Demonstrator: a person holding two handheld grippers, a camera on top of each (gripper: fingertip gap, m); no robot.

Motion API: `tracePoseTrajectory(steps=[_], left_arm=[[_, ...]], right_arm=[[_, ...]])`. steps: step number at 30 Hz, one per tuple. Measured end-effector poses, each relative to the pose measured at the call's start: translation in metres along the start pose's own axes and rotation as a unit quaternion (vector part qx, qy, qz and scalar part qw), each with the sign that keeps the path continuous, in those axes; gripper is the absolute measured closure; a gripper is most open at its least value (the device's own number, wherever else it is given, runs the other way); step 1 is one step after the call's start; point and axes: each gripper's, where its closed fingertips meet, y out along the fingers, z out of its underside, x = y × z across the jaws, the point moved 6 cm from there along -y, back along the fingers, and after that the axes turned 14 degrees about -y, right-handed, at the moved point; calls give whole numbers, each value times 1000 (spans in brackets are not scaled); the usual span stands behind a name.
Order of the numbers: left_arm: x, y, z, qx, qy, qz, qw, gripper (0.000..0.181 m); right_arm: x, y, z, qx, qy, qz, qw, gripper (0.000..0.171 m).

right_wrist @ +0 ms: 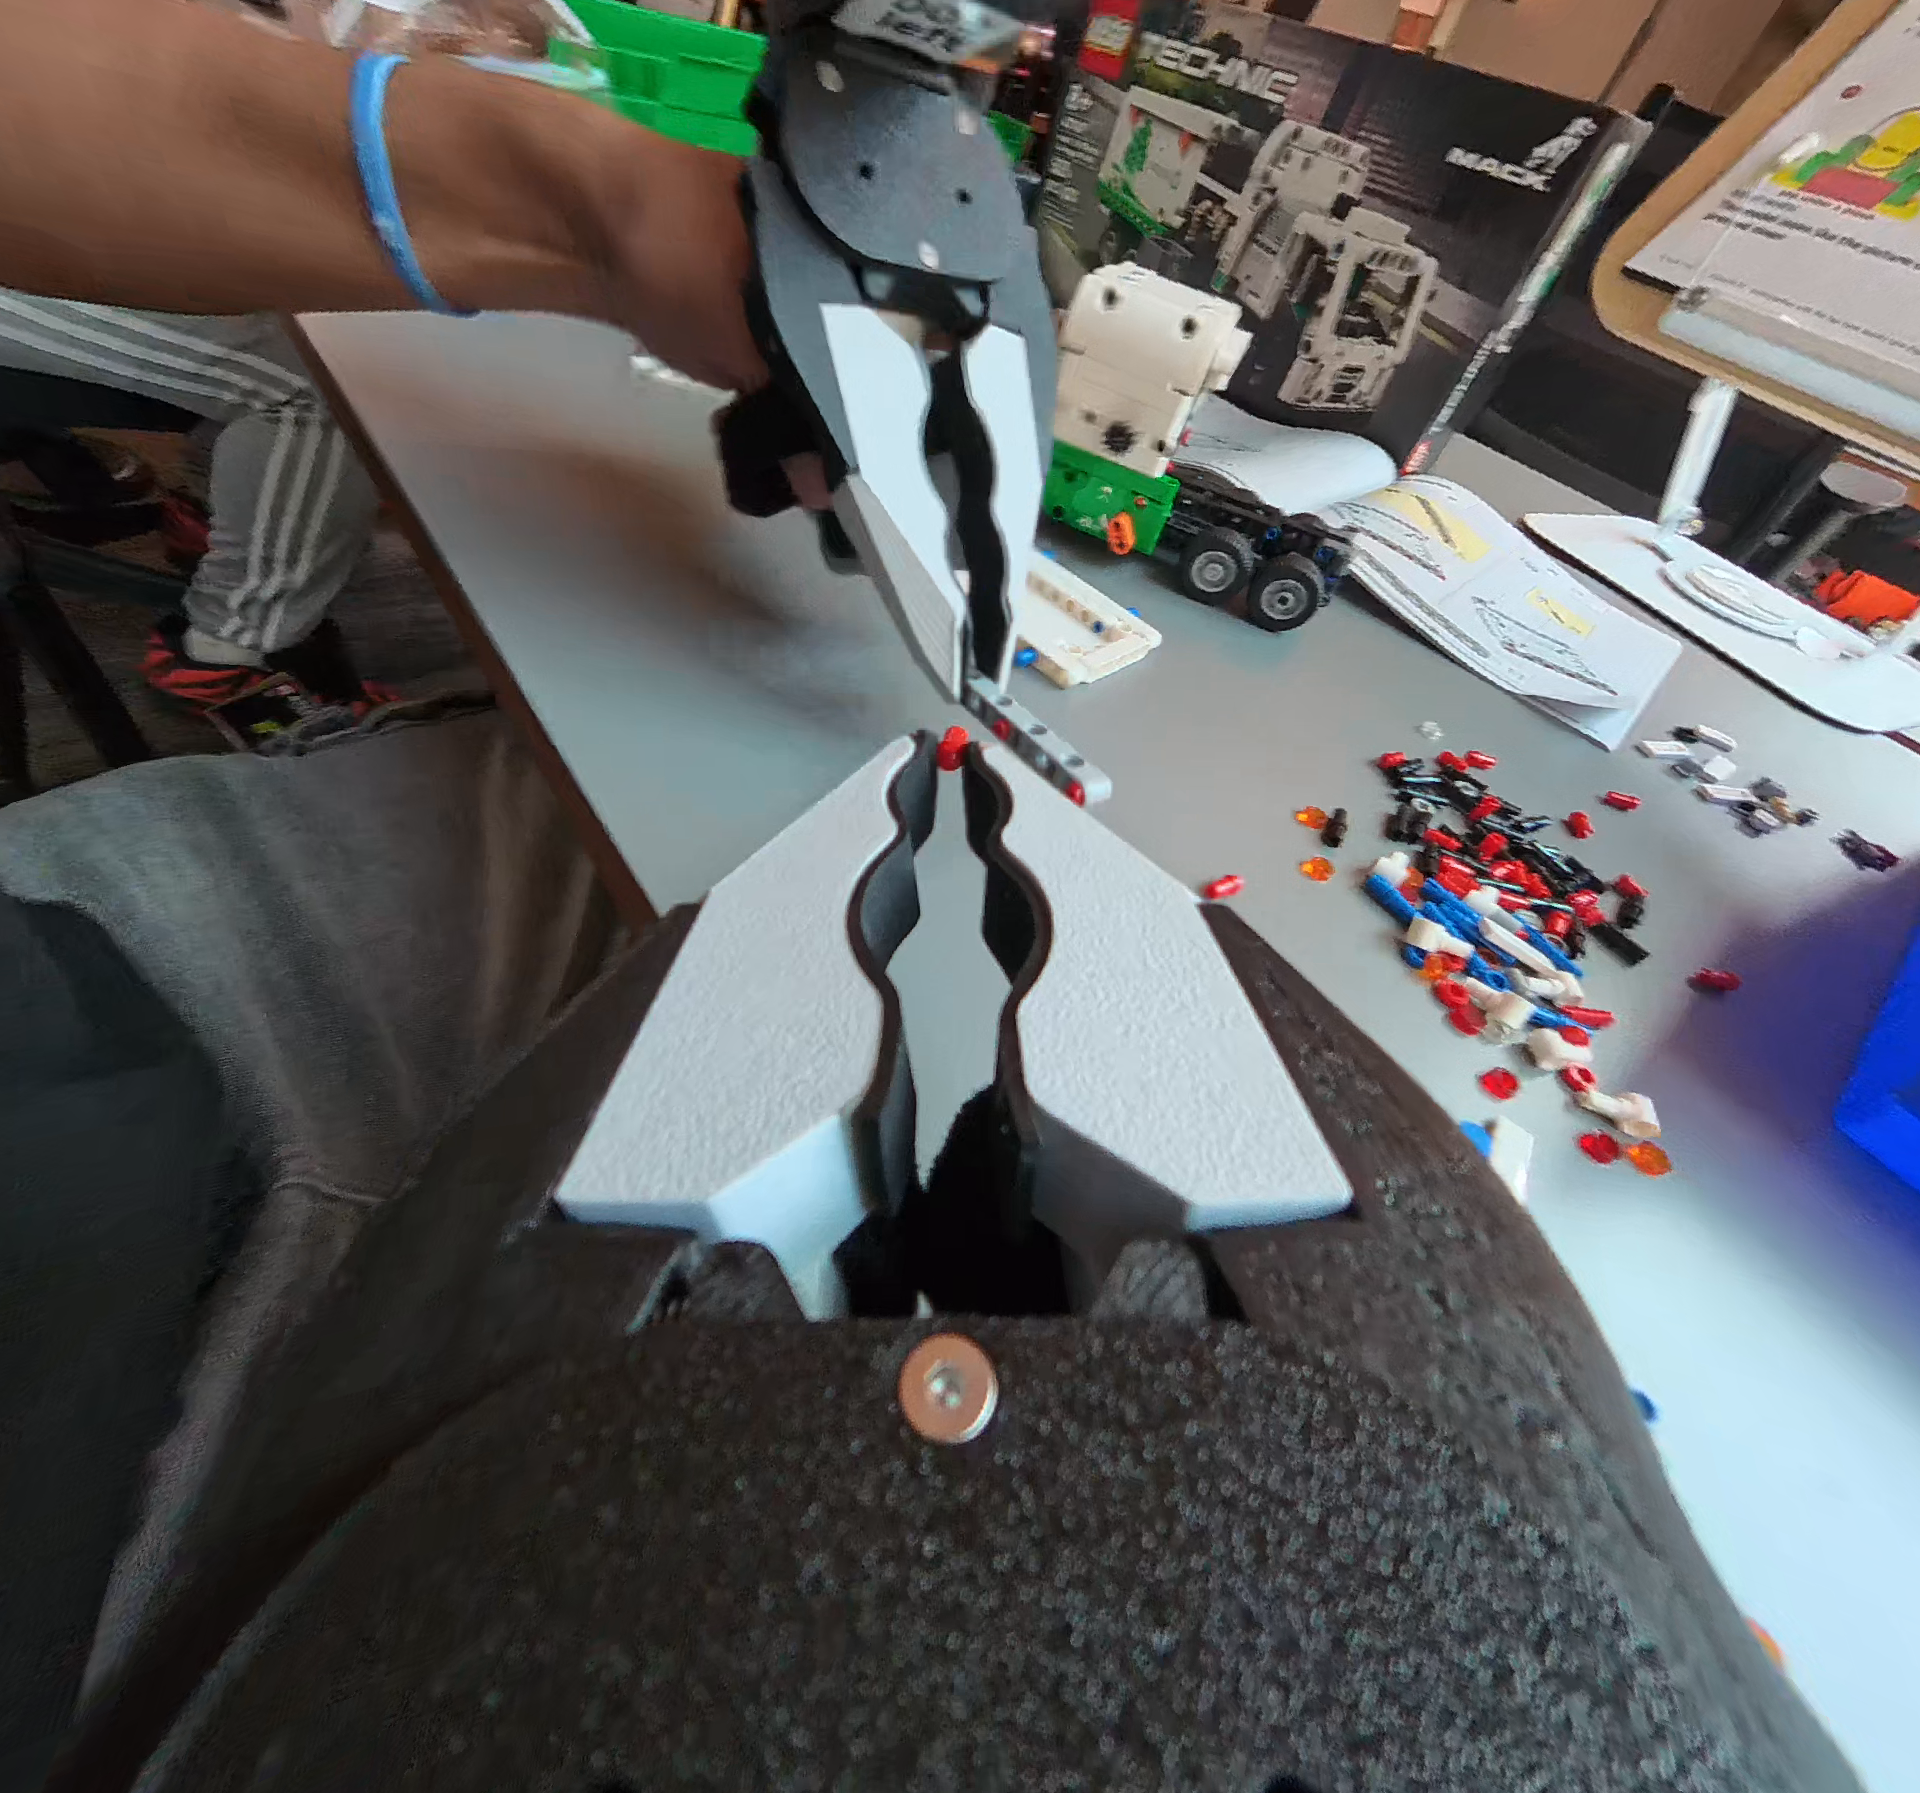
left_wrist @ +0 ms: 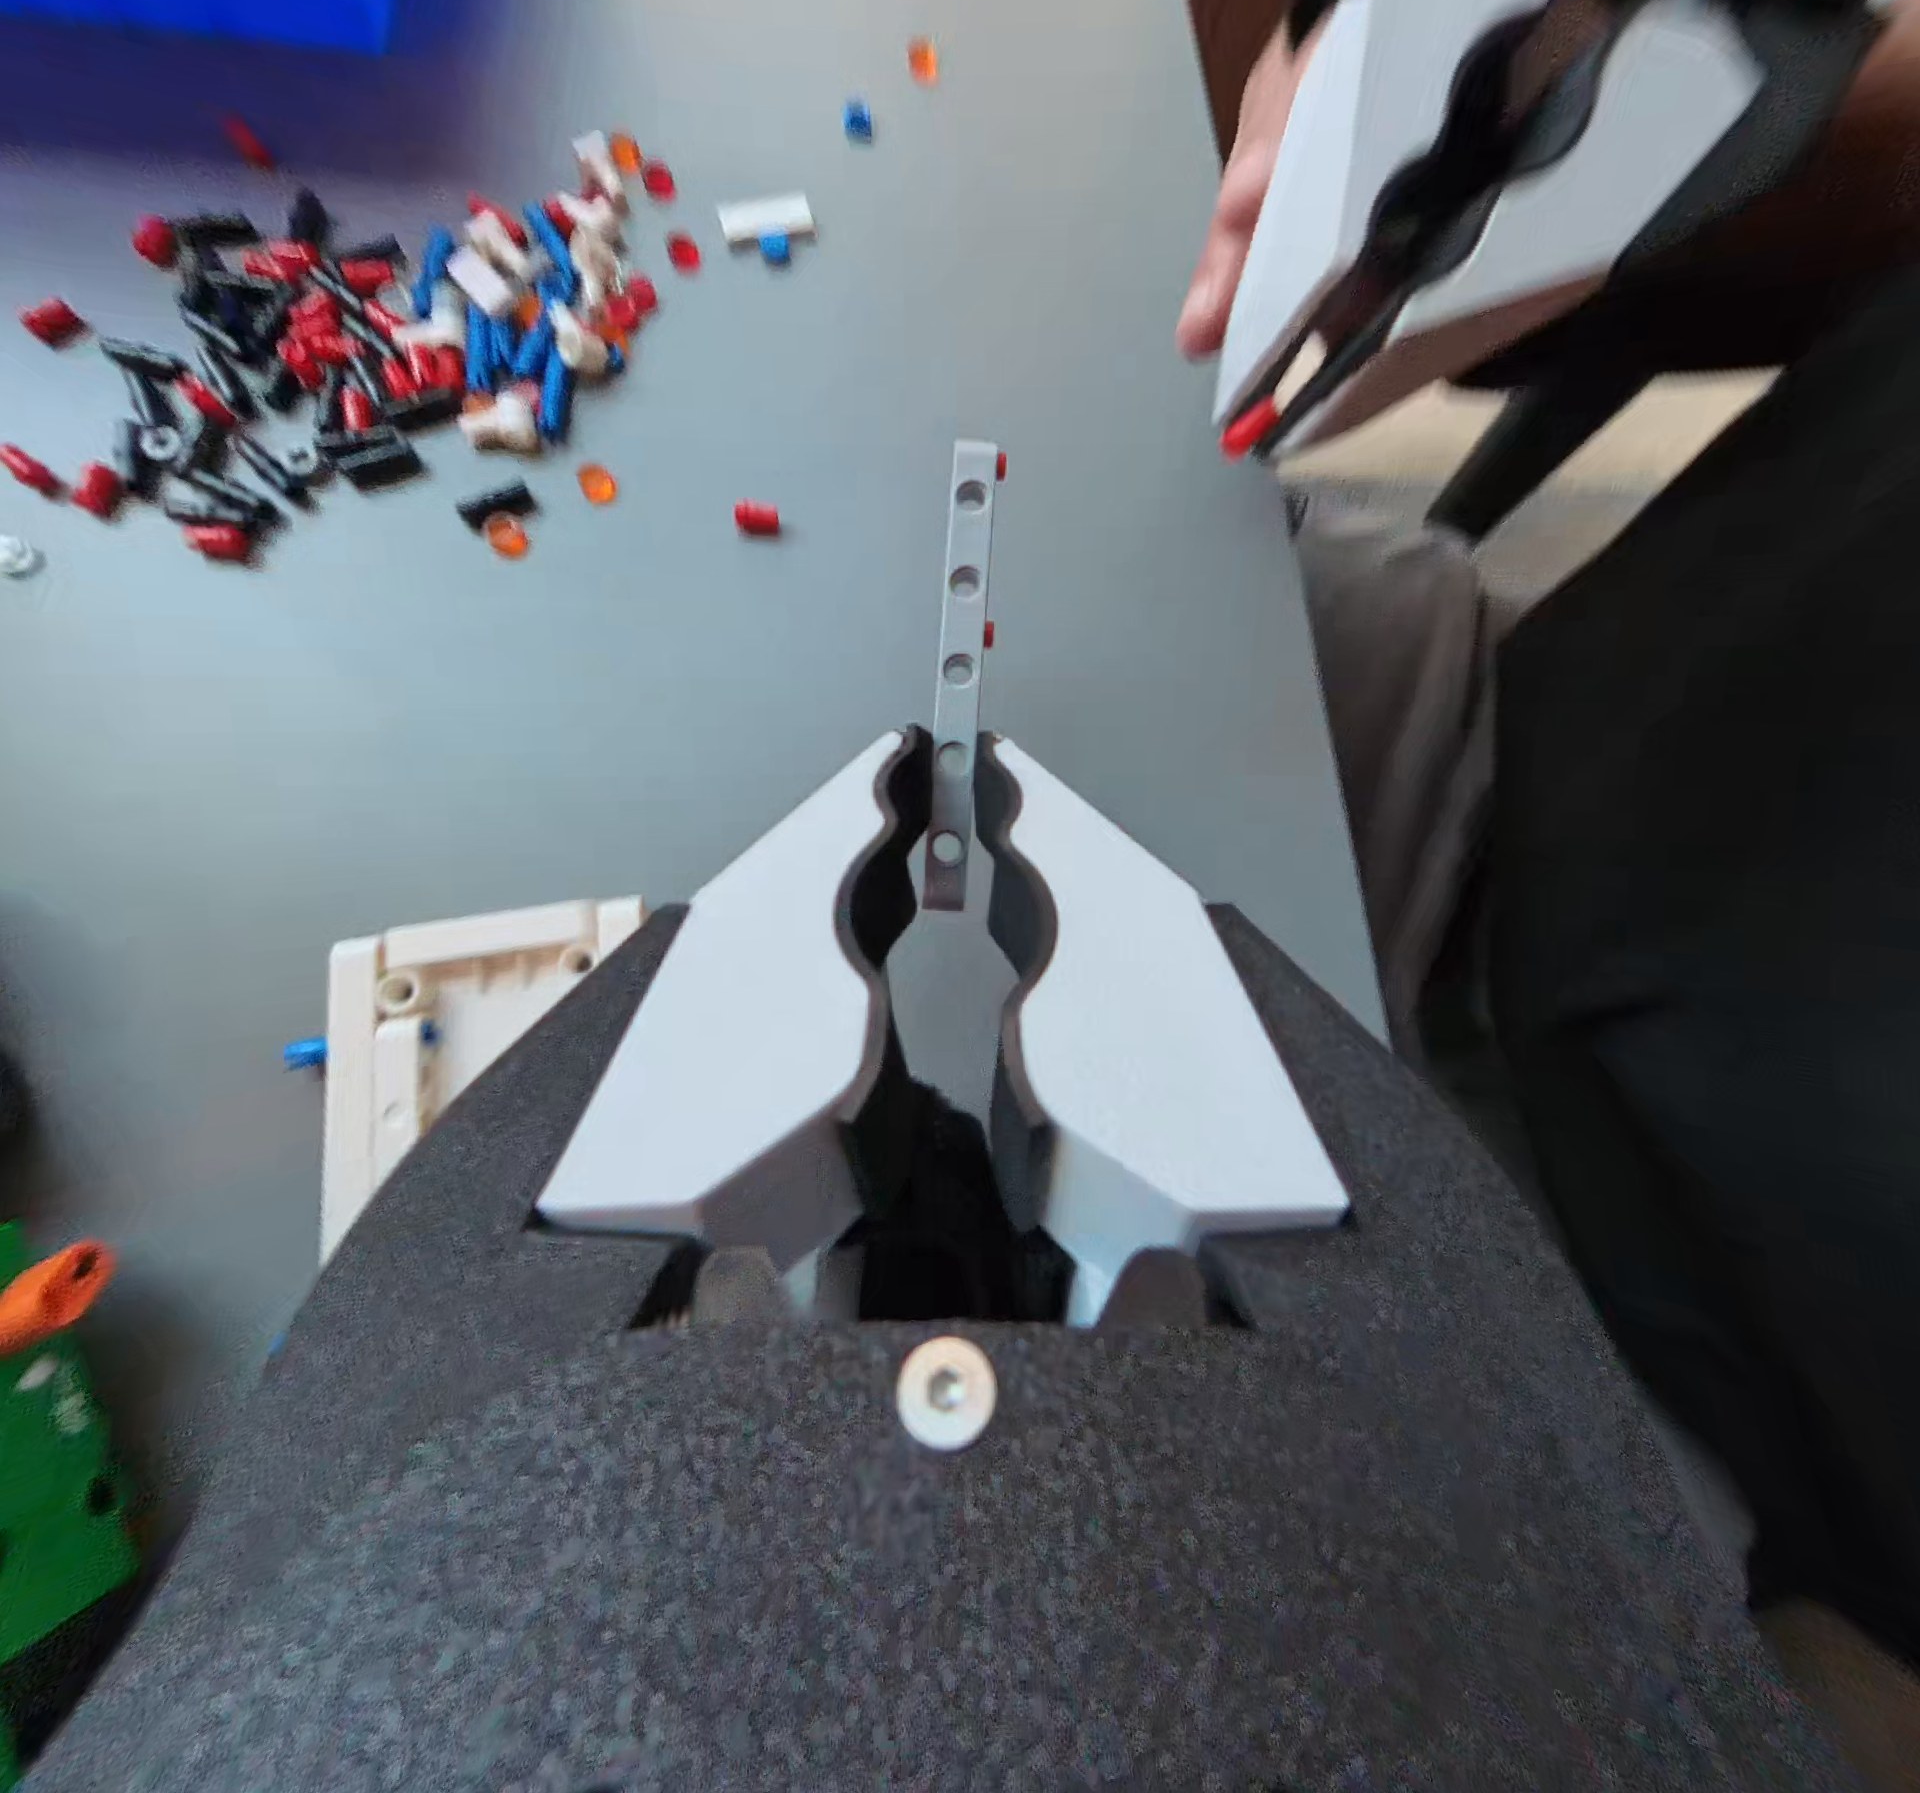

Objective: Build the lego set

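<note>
Your left gripper (left_wrist: 954,741) is closed on a grey beam with a row of holes (left_wrist: 964,621); the jaws clamp its lower end, and the rest stands out past the fingertips above the grey table (left_wrist: 935,289). Small red pins (left_wrist: 1000,466) project from the beam's right edge at two places. In the right wrist view the same beam (right_wrist: 1039,751) extends from the left gripper (right_wrist: 977,689) toward your right gripper, just beside its right fingertip. Your right gripper (right_wrist: 951,746) is nearly closed, pinching a single red pin (right_wrist: 952,744) at the very tips; whether this pin touches the beam cannot be determined. In the left wrist view the right gripper (left_wrist: 1262,424) appears blurred at upper right, off the table edge, with the red pin (left_wrist: 1247,427) at its tip, apart from the beam. The loose parts pile (right_wrist: 1507,922), in red, blue, black and white, lies on the table to the right of both grippers. A partly built truck (right_wrist: 1164,455) stands farther back, in front of the set's box (right_wrist: 1330,216) and beside the open instruction booklet (right_wrist: 1475,590). A white panel sub-assembly (right_wrist: 1081,621) lies between the truck and the left gripper.
</note>
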Motion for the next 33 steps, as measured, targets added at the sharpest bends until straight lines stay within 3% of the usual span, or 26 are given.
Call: tracePoseTrajectory(steps=[1,7,12,20,33], left_arm=[[-3,1,-12,-45,-30,14,998,175],[16,-6,-61,-257,-101,-7,961,175],[28,-20,-58,-370,-41,-87,924,176],[36,-29,-52,-392,-73,-101,911,176],[30,-28,-52,-385,-20,-154,910,176]], right_arm=[[-7,1,0,6,6,16,1000,167],[-52,21,0,27,106,100,989,167],[-83,44,-11,-74,213,129,966,167],[-87,76,-14,-149,267,128,943,168],[-85,83,-13,-134,276,113,945,168]])
